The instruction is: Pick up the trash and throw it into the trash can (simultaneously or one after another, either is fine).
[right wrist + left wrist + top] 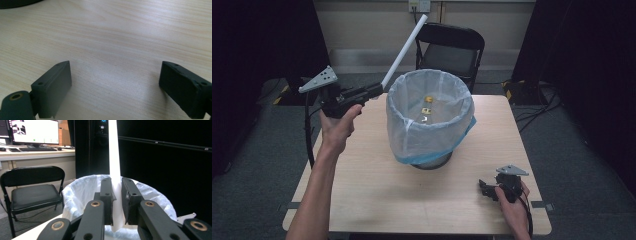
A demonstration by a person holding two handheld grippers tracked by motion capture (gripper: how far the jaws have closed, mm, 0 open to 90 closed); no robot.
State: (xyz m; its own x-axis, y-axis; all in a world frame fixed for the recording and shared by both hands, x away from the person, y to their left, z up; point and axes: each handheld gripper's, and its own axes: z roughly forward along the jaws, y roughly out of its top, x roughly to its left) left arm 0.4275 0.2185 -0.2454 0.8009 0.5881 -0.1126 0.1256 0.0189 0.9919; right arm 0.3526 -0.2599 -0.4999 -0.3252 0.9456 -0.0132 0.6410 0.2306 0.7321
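Above the table's far left, the left claw (pixel 374 91) grips a long white tube (pixel 404 50) by its lower end beside the bag-lined bin (pixel 430 120); it should tip upright over the opening before release, while the right claw (pixel 484 188) rests wide apart near the right corner.

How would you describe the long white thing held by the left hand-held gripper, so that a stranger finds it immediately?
Start at the bin lined with a pale bag, standing in the middle of the wooden table. Just left of its rim, the left hand-held gripper clamps a white tube that slants up and away towards the black chair. It is the one long, straight, plain white rod here.
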